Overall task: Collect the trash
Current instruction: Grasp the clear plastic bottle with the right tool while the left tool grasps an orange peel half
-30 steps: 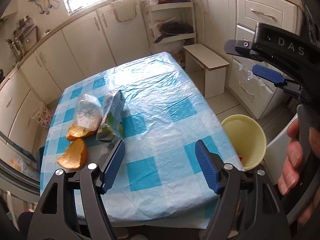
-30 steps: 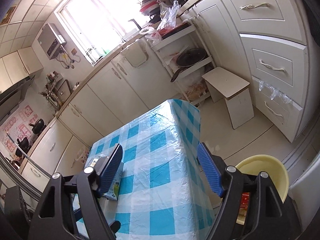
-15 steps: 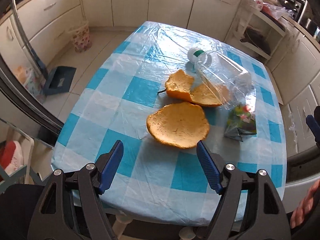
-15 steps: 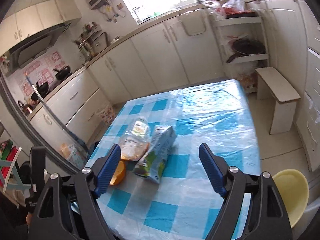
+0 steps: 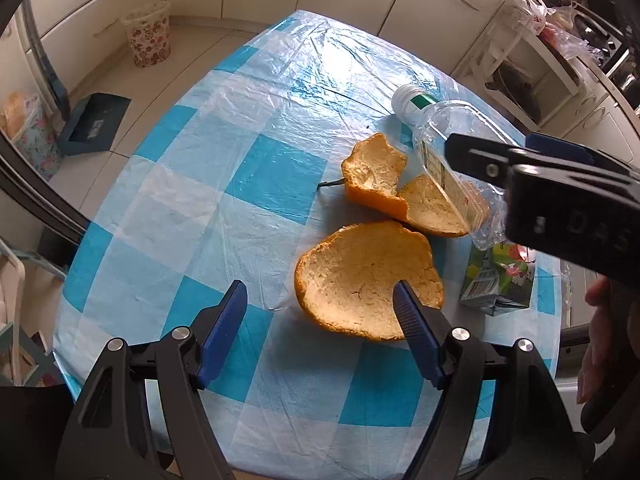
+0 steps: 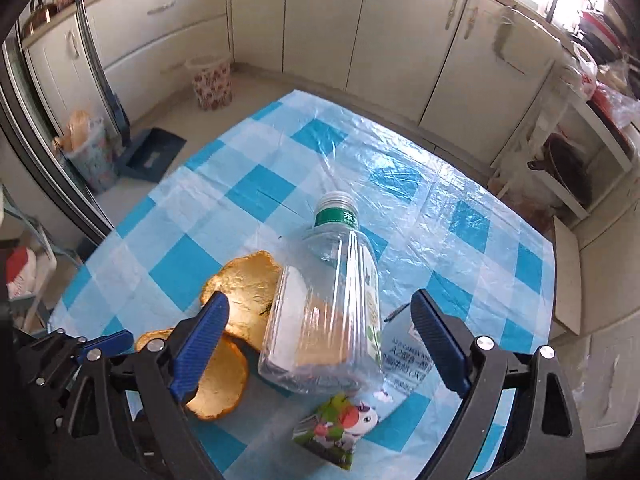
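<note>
Home kitchen, cream cabinets (image 6: 320,20) along the walls, checked plastic tablecloth (image 5: 260,168) on table, pan (image 6: 568,164) on shelf

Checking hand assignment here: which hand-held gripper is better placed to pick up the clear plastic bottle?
Right. The right hand-held gripper is open with the bottle lying between its fingers. The left hand-held gripper faces the nearest orange peel instead.

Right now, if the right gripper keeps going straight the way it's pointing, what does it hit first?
Most likely the clear plastic bottle lying on its side: it sits between the open fingers of the right gripper, over the orange peel and the carton. Depth is hard to judge.
</note>
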A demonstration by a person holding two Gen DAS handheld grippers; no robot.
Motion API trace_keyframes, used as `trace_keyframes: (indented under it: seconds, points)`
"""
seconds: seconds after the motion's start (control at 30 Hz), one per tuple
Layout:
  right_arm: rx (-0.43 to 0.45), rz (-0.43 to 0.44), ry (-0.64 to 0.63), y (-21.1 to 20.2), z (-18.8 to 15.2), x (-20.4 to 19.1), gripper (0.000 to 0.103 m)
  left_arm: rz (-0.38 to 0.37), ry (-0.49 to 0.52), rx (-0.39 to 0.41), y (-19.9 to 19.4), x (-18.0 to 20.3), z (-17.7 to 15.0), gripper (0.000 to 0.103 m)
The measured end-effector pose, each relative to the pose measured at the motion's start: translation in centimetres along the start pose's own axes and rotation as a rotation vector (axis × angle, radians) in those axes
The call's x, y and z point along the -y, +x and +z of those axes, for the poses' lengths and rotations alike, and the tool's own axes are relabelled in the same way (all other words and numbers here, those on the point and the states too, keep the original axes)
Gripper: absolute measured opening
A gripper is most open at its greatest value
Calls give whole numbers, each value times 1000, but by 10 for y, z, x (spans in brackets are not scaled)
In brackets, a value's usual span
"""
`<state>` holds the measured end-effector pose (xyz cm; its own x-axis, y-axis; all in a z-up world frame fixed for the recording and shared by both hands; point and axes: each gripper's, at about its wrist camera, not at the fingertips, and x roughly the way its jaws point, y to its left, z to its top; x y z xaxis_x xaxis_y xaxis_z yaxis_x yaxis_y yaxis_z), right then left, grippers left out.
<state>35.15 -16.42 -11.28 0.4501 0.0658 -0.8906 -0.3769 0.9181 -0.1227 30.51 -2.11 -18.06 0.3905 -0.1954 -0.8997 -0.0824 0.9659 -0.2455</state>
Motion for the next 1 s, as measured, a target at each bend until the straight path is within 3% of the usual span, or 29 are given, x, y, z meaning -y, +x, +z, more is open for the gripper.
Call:
trace_keyframes:
  seconds: [0.13,0.27,0.4,0.57,0.67,0.8,0.9,1.0]
  points:
    - [-107,-86,-99,28,10,-15,86,-24,-22,3,-2,-11,3,72]
    - [-131,-132,-131,34,8,-14,61,-49,-33,11,-6,-17,4,72]
    - [-72,-58,-20,20,5,9,56,-68,-45,5,-5,-19,4,72]
    - [69,131,180,-13,-13,43,55,-85,-40,-3,1,-17,2,71]
    - [176,228,283,-47,-37,62,55,-97,-35,-5,3,-15,1,62]
    - [275,277,397,-81,-85,87,55,-90,-19,-4,6,-9,-1,37]
    - [277,223,444,-88,-125,96,55,-79,-7,-10,9,-7,-3,16]
    - [220,185,477,-70,-157,102,55,-83,0,5,6,-6,-4,8]
